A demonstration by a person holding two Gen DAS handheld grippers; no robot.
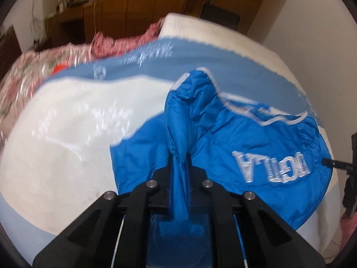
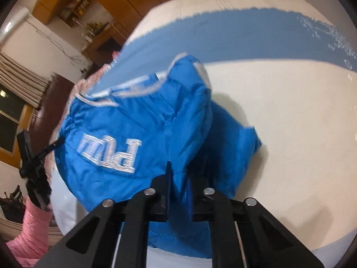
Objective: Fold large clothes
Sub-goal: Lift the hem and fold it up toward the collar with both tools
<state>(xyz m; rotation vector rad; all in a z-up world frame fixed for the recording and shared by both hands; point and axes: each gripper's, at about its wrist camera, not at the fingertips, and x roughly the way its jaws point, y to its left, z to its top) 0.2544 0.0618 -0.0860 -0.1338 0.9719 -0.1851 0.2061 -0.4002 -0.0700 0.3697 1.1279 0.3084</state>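
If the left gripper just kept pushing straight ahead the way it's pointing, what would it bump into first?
The left gripper is already shut on a fold of the blue jacket, so it would meet more jacket at once. Behind that, probably the white and blue bed cover; depth is hard to judge.

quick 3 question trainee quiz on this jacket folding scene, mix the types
1. True or false: the left claw is shut on the blue jacket.
2. The right claw is: A open over the bedsheet, B shut on the blue jacket, C holding a pillow.
3. Fill in: the jacket lies on a white sheet with a ____ coloured band.

Key: 1 true; 2 B; 3 blue
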